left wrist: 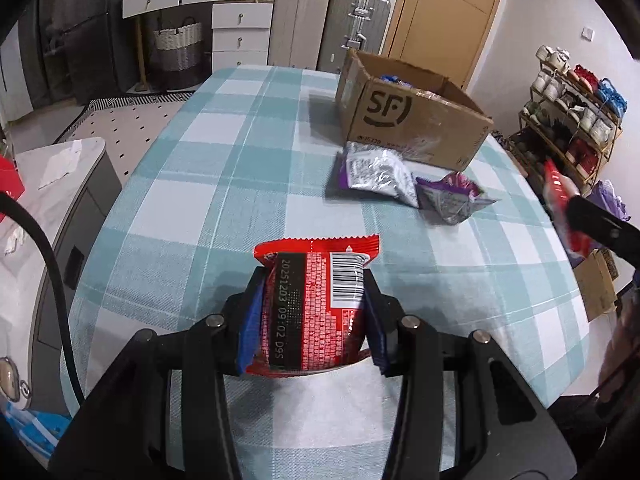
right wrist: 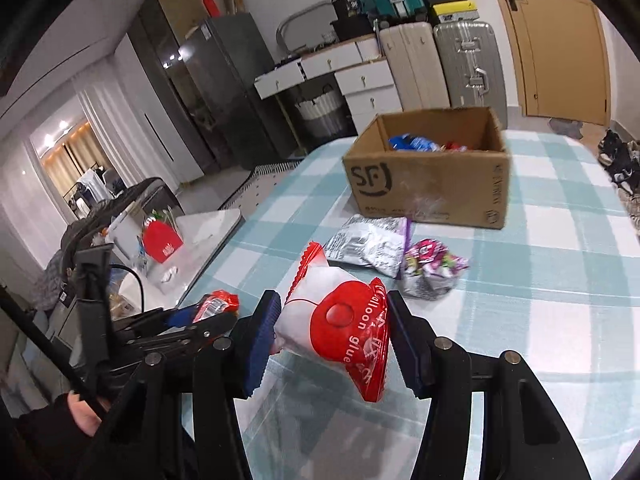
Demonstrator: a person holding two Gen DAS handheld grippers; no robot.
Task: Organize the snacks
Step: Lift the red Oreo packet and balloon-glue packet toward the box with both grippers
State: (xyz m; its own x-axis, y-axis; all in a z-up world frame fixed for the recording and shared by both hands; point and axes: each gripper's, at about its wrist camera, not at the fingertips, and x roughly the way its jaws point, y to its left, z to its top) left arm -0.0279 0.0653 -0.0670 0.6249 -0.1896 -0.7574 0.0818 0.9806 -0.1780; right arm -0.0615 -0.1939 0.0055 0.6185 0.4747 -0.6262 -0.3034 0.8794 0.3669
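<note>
My left gripper (left wrist: pixel 312 312) is shut on a red snack packet (left wrist: pixel 316 304) with a barcode, held above the checked tablecloth (left wrist: pixel 224 184). My right gripper (right wrist: pixel 332 336) is shut on a red and white packet (right wrist: pixel 340 320), also above the table; it shows blurred at the right edge of the left wrist view (left wrist: pixel 564 208). An open cardboard box (left wrist: pixel 412 120) marked SF stands at the far right of the table and holds several snacks (right wrist: pixel 416 144). In front of it lie a silver bag (left wrist: pixel 376 172) and a purple crumpled bag (left wrist: pixel 452 196).
A grey side cabinet (left wrist: pixel 60 208) stands left of the table. Suitcases (left wrist: pixel 352 28), white drawers (left wrist: pixel 240 32) and a door (left wrist: pixel 444 12) are behind. A shoe rack (left wrist: pixel 572 120) stands at the right. The left gripper shows in the right wrist view (right wrist: pixel 212 312).
</note>
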